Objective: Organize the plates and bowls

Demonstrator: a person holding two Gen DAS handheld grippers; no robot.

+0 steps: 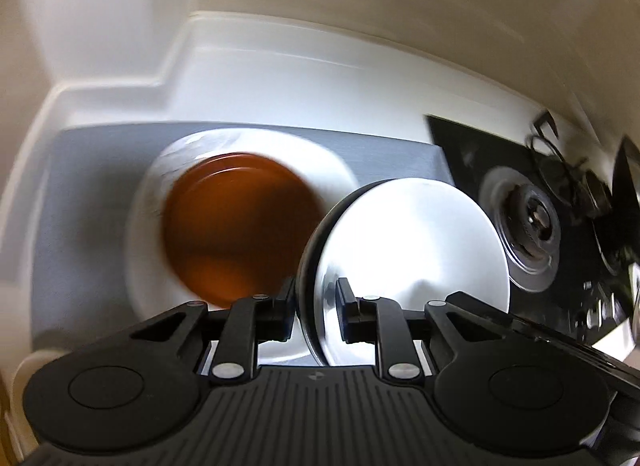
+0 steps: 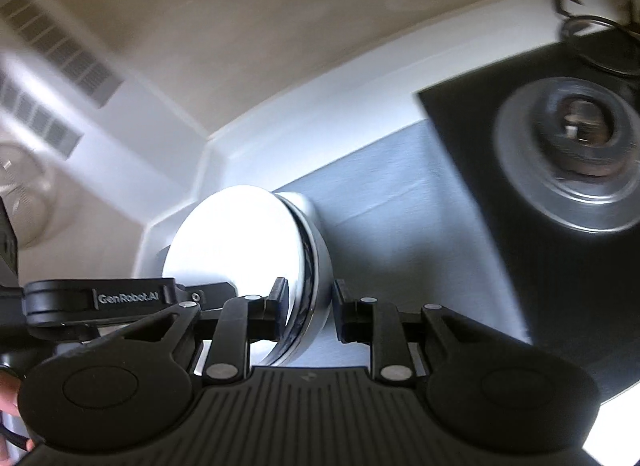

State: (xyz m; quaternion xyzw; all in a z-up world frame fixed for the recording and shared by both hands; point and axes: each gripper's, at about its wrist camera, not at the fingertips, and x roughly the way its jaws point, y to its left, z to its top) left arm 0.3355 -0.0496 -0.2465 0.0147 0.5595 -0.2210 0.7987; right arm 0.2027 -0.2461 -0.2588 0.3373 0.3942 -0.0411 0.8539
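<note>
Left wrist view: left tool (image 1: 314, 308) is clamped on the rim of a metal bowl (image 1: 412, 250), black outside and shiny inside, held tilted at lower centre of the frame.
Right wrist view: right tool (image 2: 306, 306) is clamped on the rim of what looks like the same metal bowl (image 2: 236, 238), with the other tool reaching in at lower left.
Stack so far: an orange dish (image 1: 240, 225) sits on a white plate (image 1: 332, 169), left of centre, on the grey mat (image 1: 80, 205) over the white desk (image 1: 280, 77).
Bowl's place: raised, clear of the stack, just right of it.
Stove burner (image 1: 532, 225): right of frame, bare.
Done, as judged: plate and dish stacked.
Left, as judged: bowl not yet set down; probably bound for the stack.
</note>
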